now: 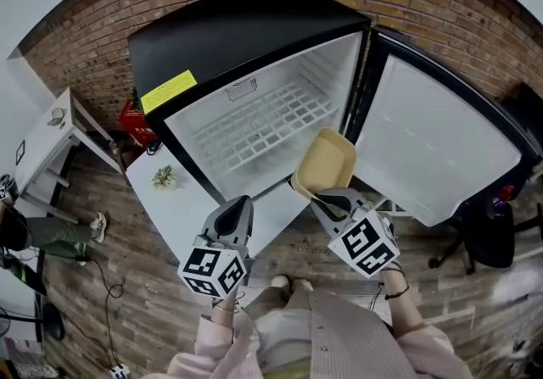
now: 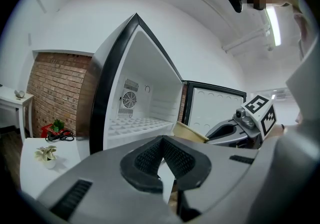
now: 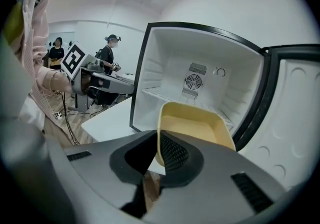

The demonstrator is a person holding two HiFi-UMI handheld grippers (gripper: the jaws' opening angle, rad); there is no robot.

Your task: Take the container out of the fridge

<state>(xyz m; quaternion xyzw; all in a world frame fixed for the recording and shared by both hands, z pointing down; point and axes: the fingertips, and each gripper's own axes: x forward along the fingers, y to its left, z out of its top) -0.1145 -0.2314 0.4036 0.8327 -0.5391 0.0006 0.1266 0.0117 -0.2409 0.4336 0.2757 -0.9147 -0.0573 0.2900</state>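
The single yellow container (image 3: 195, 125) is pinched by its near rim between the fingers of the right gripper (image 3: 156, 155), which are clamped on it. It tilts up in front of the one open fridge (image 1: 254, 38), seemingly just outside the opening, though depth is hard to judge. Of the two grippers, the left gripper (image 2: 161, 160) has its jaws pressed together on nothing.

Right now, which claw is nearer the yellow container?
Right. The right claw is clamped on the near rim of the container, holding it in front of the fridge; the left claw, shut and empty, hangs apart to its left.
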